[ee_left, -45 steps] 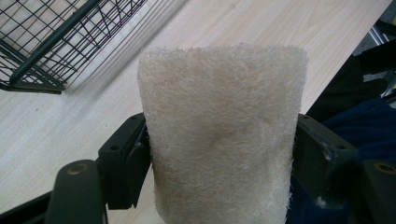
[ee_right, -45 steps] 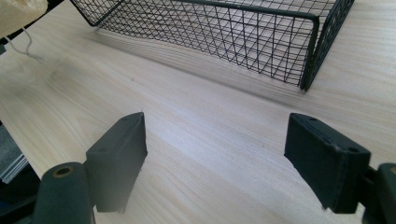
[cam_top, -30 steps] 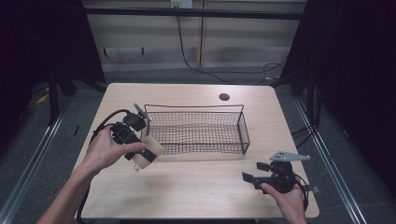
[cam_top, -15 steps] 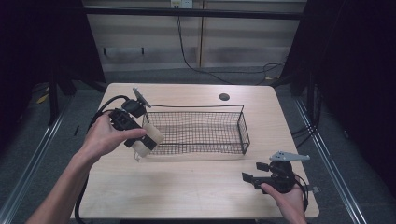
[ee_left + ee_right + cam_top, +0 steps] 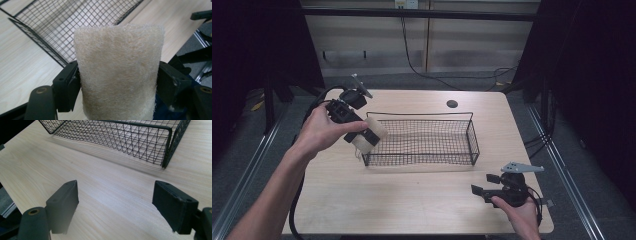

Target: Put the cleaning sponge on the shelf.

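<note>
1. Up goes the left gripper (image 5: 364,134) since a second ago, lifting its load from low beside the basket's near-left corner to a spot level with the rim, right at the left end wall.
2. That load is a cream, fibrous sponge pad (image 5: 117,72), loofah-like in texture. It sits clamped between the black jaws, one pressing each side about halfway down the pad, with its top edge standing clear above them.
3. Looks light and springy to me; the sides seem to give a little where the jaws bite. The rough fibres should grip well, so slipping seems unlikely. Nothing fragile about it.
4. Squeezing across the narrow sides, as now, looks like the sensible hold. Harder pressure would only crush it.
5. Over on the near right, the right gripper (image 5: 492,192) rests low by the table (image 5: 412,200) edge, jaws spread wide with bare wood between them.
6. The wire basket (image 5: 472,135) sits in the middle of the table with nothing in it, its open top just right of the pad.
</note>
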`<state>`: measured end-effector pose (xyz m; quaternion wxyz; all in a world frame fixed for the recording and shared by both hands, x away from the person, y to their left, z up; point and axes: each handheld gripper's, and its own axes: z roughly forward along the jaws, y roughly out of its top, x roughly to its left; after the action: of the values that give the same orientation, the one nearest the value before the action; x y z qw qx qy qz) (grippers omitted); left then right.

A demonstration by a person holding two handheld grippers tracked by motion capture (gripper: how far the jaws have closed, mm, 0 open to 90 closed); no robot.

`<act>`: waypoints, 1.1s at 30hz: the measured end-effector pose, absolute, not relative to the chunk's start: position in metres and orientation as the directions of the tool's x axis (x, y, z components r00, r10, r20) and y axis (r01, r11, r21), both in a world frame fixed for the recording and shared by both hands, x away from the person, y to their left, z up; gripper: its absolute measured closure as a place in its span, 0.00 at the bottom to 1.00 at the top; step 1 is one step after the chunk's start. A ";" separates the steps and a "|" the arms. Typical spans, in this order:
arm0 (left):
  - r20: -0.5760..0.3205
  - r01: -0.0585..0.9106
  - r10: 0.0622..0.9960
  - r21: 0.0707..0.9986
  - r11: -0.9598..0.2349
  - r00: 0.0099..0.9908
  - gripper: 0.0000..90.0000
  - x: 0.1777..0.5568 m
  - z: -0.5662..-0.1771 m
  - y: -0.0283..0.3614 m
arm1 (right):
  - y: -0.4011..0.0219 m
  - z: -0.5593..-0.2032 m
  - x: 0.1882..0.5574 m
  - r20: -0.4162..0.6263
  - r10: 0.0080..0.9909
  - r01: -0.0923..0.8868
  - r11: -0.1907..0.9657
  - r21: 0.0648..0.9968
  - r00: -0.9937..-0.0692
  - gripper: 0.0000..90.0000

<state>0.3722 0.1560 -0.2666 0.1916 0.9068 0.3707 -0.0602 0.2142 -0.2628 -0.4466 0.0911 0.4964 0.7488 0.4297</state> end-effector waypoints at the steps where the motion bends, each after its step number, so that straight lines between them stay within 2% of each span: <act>1: -0.252 0.708 0.663 0.304 -0.638 0.705 0.30 0.374 -0.265 0.156 | -0.263 -0.446 0.214 0.291 0.821 0.665 0.137 0.734 -0.491 0.23; 18: -0.245 0.810 0.781 0.306 -0.500 0.575 0.30 0.394 -0.264 0.138 | -0.263 -0.447 0.214 0.290 0.819 0.665 0.141 0.734 -0.494 0.23; 23: -0.273 0.847 0.812 0.306 -0.435 0.515 0.30 0.401 -0.268 0.135 | -0.262 -0.447 0.214 0.290 0.818 0.665 0.144 0.733 -0.497 0.23; 33: -0.309 0.886 0.837 0.263 -0.382 0.452 0.30 0.419 -0.284 0.133 | -0.263 -0.447 0.214 0.293 0.819 0.668 0.141 0.731 -0.493 0.23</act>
<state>0.4186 0.1329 -0.2837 0.1977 0.8288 0.5197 -0.0626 0.2138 -0.2630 -0.4466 0.0883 0.4955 0.7500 0.4291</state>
